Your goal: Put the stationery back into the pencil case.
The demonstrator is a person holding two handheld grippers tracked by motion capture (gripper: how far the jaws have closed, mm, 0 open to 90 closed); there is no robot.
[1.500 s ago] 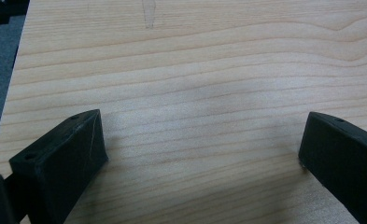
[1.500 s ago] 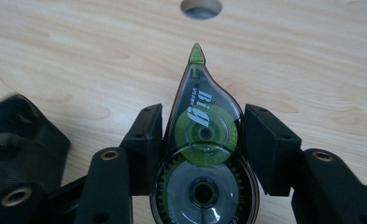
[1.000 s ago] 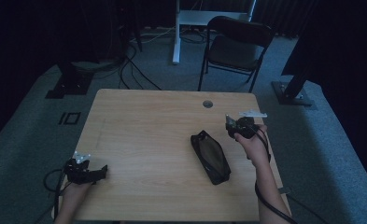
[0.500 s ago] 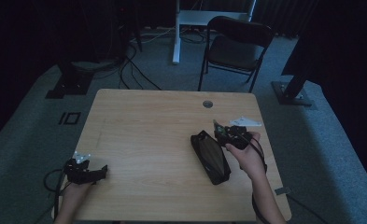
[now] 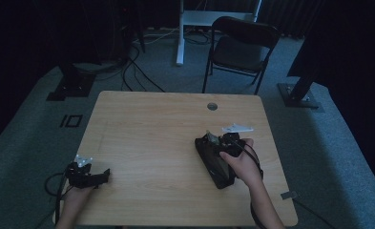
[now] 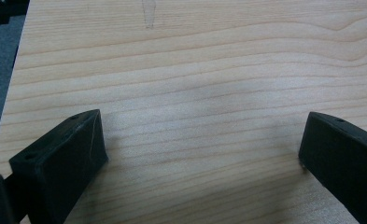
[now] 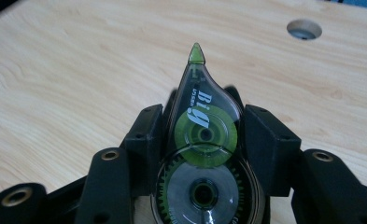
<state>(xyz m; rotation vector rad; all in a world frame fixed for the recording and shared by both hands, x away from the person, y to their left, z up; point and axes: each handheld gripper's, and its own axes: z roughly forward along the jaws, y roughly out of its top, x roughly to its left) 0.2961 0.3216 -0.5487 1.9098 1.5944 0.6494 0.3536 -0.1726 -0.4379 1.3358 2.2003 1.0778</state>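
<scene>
A clear correction tape dispenser [image 7: 202, 135] with green reels sits upright between the jaws of my right gripper [image 7: 204, 123], which is shut on it, its green tip pointing away over the wood. In the high view my right gripper [image 5: 215, 142] hovers at the far end of a black pouch [image 5: 219, 169] lying right of the table's middle. My left gripper [image 5: 101, 175] rests at the table's near left edge. Its jaws stand wide open over bare wood [image 6: 204, 149].
A small flat white item [image 5: 237, 128] lies just beyond my right hand. A round cable hole [image 5: 212, 106] sits near the far edge of the wooden table [image 5: 147, 129]. A black chair [image 5: 242, 47] stands behind the table. Cables run across the floor at left.
My right gripper has carried the correction tape leftward from beside the white item to the far end of the black pouch. The left gripper has stayed put.
</scene>
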